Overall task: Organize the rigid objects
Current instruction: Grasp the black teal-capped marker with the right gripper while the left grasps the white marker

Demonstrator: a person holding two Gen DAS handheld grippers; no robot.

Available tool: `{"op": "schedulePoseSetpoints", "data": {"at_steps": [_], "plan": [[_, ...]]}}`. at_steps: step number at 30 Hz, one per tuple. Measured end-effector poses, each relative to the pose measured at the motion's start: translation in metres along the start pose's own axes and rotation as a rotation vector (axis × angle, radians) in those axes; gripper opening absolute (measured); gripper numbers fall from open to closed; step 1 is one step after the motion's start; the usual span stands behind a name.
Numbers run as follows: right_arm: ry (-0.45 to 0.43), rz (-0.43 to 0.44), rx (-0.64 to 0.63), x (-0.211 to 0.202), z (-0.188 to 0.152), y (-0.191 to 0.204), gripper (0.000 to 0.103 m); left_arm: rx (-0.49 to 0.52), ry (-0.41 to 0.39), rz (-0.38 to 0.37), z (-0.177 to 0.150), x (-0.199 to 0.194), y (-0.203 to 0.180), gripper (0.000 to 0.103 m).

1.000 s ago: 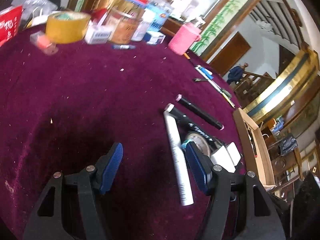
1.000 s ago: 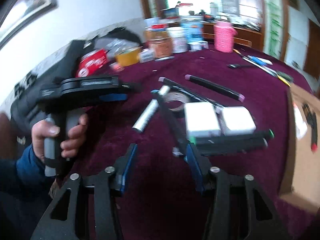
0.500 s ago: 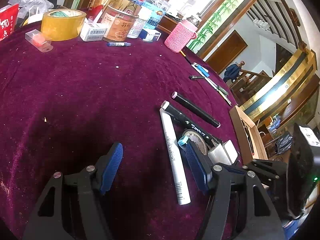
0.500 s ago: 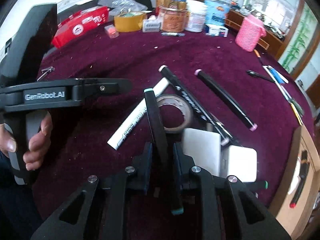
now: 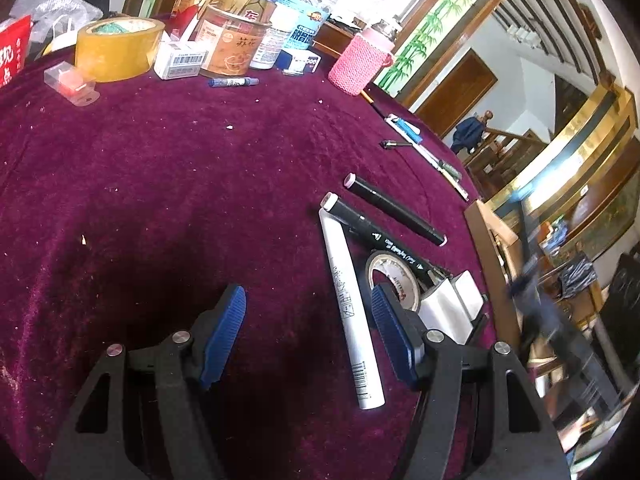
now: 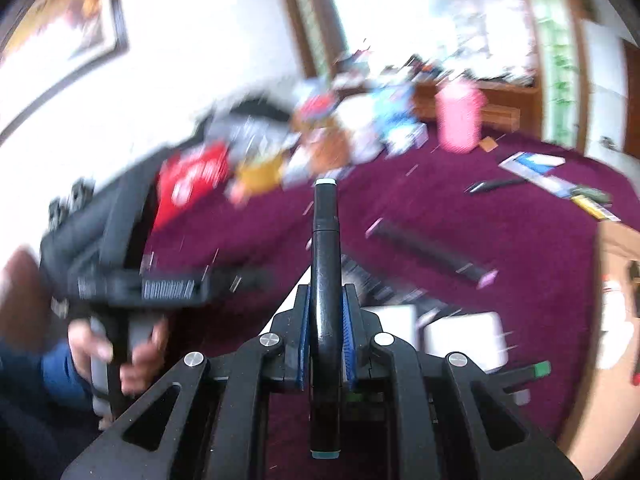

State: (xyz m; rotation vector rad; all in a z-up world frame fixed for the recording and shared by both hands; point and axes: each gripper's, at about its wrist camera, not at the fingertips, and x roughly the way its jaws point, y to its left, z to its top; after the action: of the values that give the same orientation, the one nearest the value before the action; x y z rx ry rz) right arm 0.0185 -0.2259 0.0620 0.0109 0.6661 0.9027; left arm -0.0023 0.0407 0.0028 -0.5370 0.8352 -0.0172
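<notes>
Progress: you are early in the job, by my reading. One black marker (image 6: 326, 280) is off the surface (image 5: 180, 184) in your right tongs (image 6: 326, 320); nothing shows it placed anywhere yet.
Left to sort: the white marker (image 5: 350, 296), two more black markers (image 5: 394, 210) (image 5: 376, 236), a tape roll (image 5: 390, 278) and white blocks (image 5: 444, 308) lie loose, close together on the surface. A wooden tray (image 5: 486, 240) sits just beside them at the surface's edge; I judge it the likely home for the pens, though I cannot be sure.
Right tongs: closed tight on the black marker near its middle, blue pads pressing both sides. The marker points forward along the fingers, teal cap at each end. The view is blurred, so you seem to be mid-swing.
Left tongs (image 5: 308, 336): wide open, holding nothing, low over the surface. The white marker lies between its pads (image 5: 224, 334), nearer the right one; whether that pad touches it, I cannot tell.
</notes>
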Motion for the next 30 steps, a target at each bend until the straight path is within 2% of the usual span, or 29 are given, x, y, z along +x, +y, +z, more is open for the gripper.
{"op": "schedulePoseSetpoints", "data": {"at_steps": [2,5,7,11,17,19,20,23,30], "plan": [[-0.049,-0.004,0.058,-0.013,0.001,-0.018,0.013,0.026,0.008,0.031,0.0,0.002,-0.005,0.065],[-0.062,-0.04,0.111,-0.018,-0.001,-0.032,0.013,0.061,0.022,0.073,-0.001,0.006,-0.017,0.065],[-0.072,-0.017,0.146,-0.02,0.001,-0.035,0.013,0.089,0.032,0.094,0.0,0.008,-0.027,0.065],[-0.097,-0.012,0.135,-0.026,0.005,-0.031,0.013,0.189,0.066,0.175,-0.002,0.012,-0.048,0.065],[-0.11,0.006,0.138,-0.03,0.006,-0.031,0.013,0.302,0.093,0.225,-0.011,0.013,-0.064,0.065],[-0.111,0.006,0.139,-0.029,0.006,-0.03,0.013,0.331,0.111,0.247,-0.015,0.017,-0.065,0.051],[-0.112,0.007,0.142,-0.028,0.006,-0.031,0.013,0.338,0.121,0.253,-0.016,0.02,-0.065,0.038],[-0.114,0.013,0.143,-0.028,0.006,-0.031,0.013,0.353,0.129,0.265,-0.013,0.028,-0.066,0.033],[-0.062,0.021,0.11,-0.016,0.002,-0.025,0.013,0.39,0.105,0.308,0.001,0.046,-0.07,0.033]]}}
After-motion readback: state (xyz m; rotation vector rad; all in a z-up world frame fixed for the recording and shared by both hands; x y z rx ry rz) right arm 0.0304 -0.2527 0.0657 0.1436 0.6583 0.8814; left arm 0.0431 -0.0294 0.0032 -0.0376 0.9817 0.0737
